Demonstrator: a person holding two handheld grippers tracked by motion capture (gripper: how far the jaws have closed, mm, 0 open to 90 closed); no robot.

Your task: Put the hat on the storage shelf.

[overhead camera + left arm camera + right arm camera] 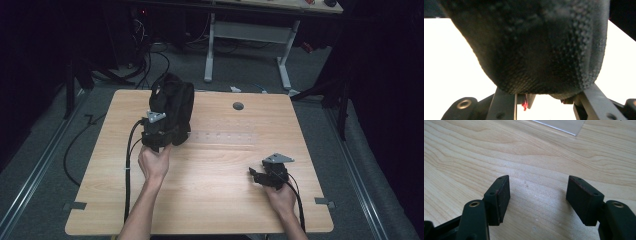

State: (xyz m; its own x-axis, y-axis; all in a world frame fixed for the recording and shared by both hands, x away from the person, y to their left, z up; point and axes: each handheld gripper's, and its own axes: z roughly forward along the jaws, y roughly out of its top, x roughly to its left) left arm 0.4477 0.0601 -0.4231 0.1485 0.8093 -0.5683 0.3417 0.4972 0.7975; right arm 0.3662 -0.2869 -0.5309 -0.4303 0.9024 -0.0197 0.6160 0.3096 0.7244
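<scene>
The black bag [171, 106] stands on the wooden table [210, 200], on its far left part, well left of the round hole [238, 106] in the tabletop. The left gripper [159, 136] is pressed against the near side of the bag, held by the left hand [154, 162]. In the left gripper view, woven black fabric [536, 45] bulges between the spread jaws; whether they clamp it cannot be told. The right gripper [261, 176] rests well right of the bag, near the table's front right area, held by the right hand [281, 196]. Its jaws stand apart over bare wood [536, 202].
</scene>
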